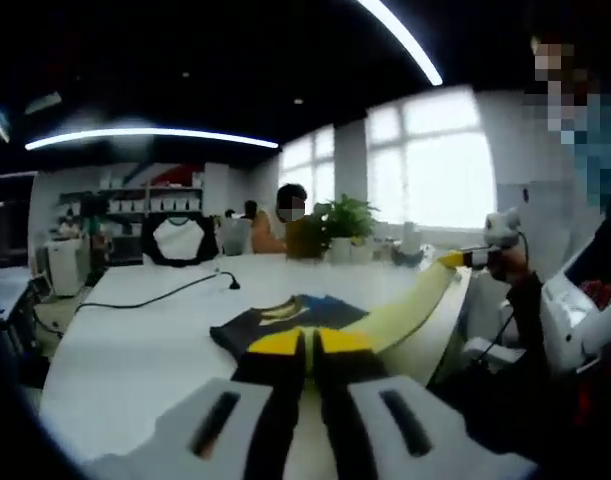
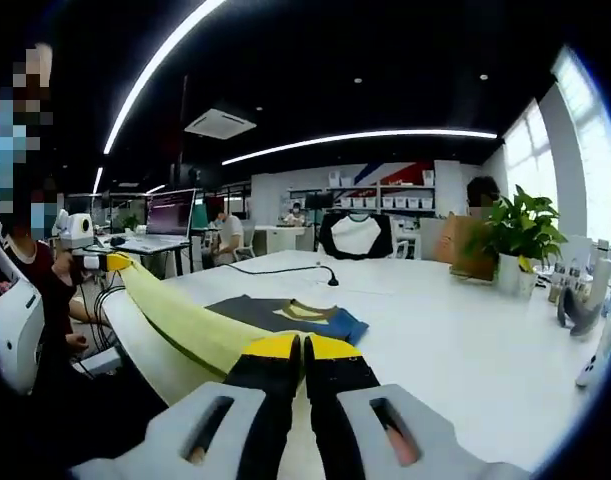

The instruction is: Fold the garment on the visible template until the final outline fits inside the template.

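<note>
Both fingers pairs pressed together | garment (image 1: 285, 322) (image 2: 285, 316) folded on table (image 1: 135, 350) (image 2: 465, 340) | potted plant (image 2: 520, 235)

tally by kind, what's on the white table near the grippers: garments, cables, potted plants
Garments: 1, dark tee with yellow and blue, folded on the table
Cables: 1, black cable
Potted plants: 1, potted plant
Total: 3

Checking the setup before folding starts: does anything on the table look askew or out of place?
The dark garment lies bunched on the white table, not spread flat. No template outline is discernible around it.
</note>
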{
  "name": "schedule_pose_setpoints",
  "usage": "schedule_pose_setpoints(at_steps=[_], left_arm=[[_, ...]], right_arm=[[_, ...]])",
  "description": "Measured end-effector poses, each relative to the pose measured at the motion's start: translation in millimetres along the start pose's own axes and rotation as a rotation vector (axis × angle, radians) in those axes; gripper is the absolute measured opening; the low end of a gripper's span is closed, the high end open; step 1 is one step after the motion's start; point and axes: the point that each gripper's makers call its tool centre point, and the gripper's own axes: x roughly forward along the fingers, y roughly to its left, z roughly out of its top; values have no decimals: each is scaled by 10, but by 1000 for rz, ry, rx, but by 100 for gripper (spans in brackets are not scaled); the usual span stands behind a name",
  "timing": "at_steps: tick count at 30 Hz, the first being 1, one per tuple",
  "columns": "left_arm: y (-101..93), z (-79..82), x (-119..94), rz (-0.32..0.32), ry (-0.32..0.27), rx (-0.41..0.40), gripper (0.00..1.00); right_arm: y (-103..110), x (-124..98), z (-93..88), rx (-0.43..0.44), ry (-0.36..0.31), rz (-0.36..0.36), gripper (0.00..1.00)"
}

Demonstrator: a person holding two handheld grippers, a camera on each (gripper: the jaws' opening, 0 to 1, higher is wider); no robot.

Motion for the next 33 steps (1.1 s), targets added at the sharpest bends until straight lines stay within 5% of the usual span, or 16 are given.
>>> schedule_pose_setpoints(at_steps=[18,33], left_arm=[[328,471,192,37,-40,107,4],[645,614,597,69,-21,127,4]], right_arm=[[-147,370,448,-142,10,-9,0],[-440,751,574,-142,36,-30,0]])
